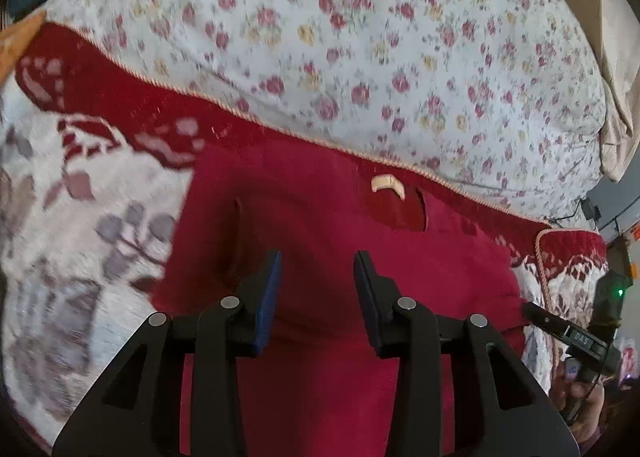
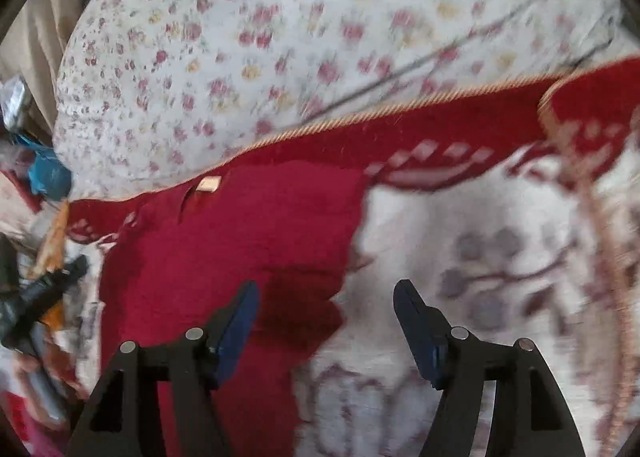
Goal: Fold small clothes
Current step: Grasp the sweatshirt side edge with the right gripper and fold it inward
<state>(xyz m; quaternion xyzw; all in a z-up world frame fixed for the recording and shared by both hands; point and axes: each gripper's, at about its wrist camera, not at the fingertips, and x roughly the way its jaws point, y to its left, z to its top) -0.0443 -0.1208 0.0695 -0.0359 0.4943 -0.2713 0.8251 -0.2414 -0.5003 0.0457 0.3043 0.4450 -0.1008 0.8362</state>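
A small red fleece garment (image 1: 320, 217) lies flat on a red-and-white patterned blanket (image 1: 80, 197), its neck opening and cream label (image 1: 387, 183) at the far side. My left gripper (image 1: 318, 257) is over the middle of the garment, jaws apart, with no cloth pinched between the blue pads. In the right wrist view the same garment (image 2: 240, 241) fills the left half, label (image 2: 208, 184) at the top. My right gripper (image 2: 326, 287) stands open wide across the garment's right edge, one finger over the red cloth and the other over the blanket (image 2: 480, 237).
A white floral sheet (image 1: 360, 37) covers the bed beyond the blanket's corded hem (image 2: 360, 117). A black finger (image 1: 536, 315) of the other gripper and a hand show at the lower right edge of the left wrist view. Blue and orange items (image 2: 48, 173) lie at the left.
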